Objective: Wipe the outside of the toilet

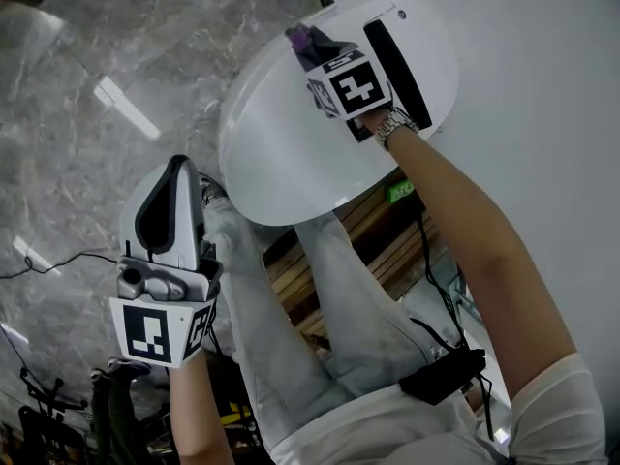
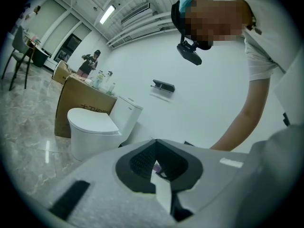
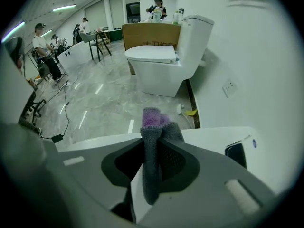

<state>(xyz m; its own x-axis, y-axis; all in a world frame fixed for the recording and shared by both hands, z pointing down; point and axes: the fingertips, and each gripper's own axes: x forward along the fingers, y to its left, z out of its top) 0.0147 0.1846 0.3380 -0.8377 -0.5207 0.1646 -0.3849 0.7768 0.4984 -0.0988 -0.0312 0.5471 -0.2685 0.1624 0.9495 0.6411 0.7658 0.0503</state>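
Note:
The white toilet (image 1: 281, 153) stands with its lid down at the top middle of the head view. My right gripper (image 1: 304, 45) hangs over the back part of the lid, shut on a grey and purple cloth (image 1: 300, 37). In the right gripper view the cloth (image 3: 152, 127) sticks up between the jaws, above the white toilet top (image 3: 213, 139). My left gripper (image 1: 179, 163) is held apart, to the left of the bowl and over the floor. Its jaws meet at the tip, and I see nothing held at that tip (image 2: 154, 140).
A black strip (image 1: 397, 61) lies on the toilet's back part. The grey marble floor (image 1: 87, 114) spreads to the left, with cables (image 1: 48, 260). Another toilet (image 3: 156, 63) and a cardboard box (image 3: 149, 32) stand further along the white wall (image 1: 542, 85). People stand in the far room (image 3: 42, 46).

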